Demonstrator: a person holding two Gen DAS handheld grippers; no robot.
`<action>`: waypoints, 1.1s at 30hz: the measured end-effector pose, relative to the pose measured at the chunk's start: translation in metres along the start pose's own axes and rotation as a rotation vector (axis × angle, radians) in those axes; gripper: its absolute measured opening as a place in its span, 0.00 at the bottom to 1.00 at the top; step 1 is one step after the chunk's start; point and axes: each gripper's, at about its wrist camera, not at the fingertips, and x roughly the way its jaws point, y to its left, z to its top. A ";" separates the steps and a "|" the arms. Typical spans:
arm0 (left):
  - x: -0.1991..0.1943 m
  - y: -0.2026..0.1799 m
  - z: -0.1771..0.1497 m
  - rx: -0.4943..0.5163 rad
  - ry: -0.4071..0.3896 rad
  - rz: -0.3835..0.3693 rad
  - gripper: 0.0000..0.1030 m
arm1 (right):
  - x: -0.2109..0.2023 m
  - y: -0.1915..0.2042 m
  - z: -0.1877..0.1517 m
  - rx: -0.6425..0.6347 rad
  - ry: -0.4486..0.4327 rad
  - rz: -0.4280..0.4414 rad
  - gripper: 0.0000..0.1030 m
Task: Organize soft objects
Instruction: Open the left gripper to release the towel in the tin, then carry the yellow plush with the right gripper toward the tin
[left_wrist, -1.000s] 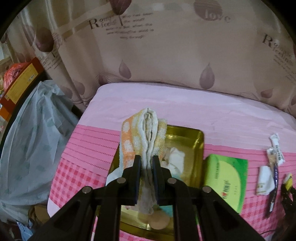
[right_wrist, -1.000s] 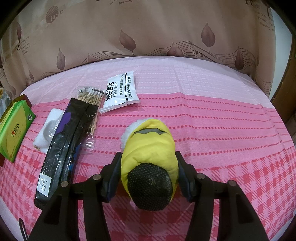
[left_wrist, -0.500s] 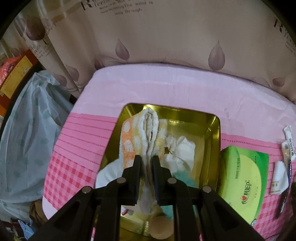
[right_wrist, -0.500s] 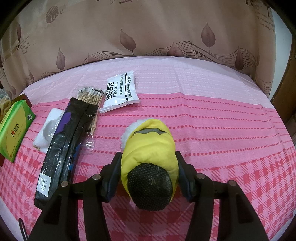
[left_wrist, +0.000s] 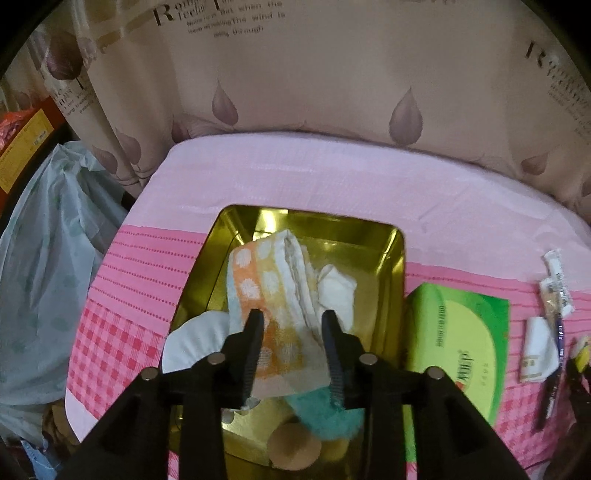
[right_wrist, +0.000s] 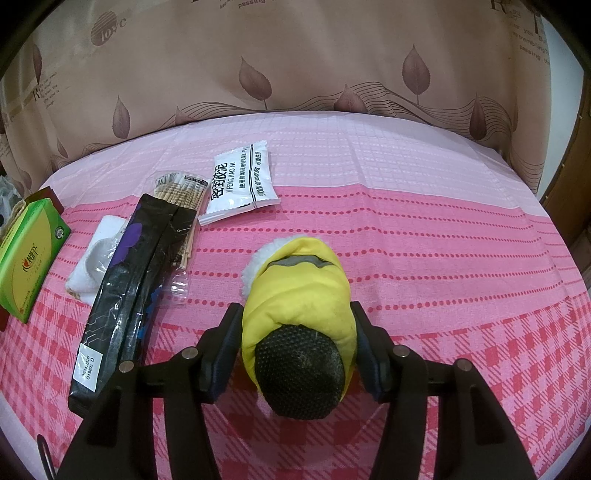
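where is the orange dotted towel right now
In the left wrist view the orange dotted towel lies in the gold tray, between the opening left gripper, left of the green box.

1. My soft towel with orange and yellow squares and white dots (left_wrist: 273, 295) lies folded in the shiny gold metal tray (left_wrist: 395, 266), on other soft cloths.
2. My puffy yellow mitten with a black bumpy palm (right_wrist: 299, 302) sits on the pink checked cloth (right_wrist: 461, 258).

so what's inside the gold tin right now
The gold tin holds an orange-and-yellow dotted towel, white cloths, a teal fluffy piece and a tan round pad. Anything beneath the towel is hidden.
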 end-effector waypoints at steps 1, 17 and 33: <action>-0.005 0.000 -0.001 0.000 -0.007 -0.008 0.35 | 0.000 0.000 0.000 0.000 0.000 0.000 0.53; -0.041 0.036 -0.064 -0.064 -0.074 -0.058 0.36 | 0.001 0.000 0.000 -0.005 0.000 -0.007 0.53; -0.032 0.083 -0.109 -0.123 -0.130 -0.021 0.36 | 0.000 0.003 -0.001 -0.032 -0.004 -0.038 0.50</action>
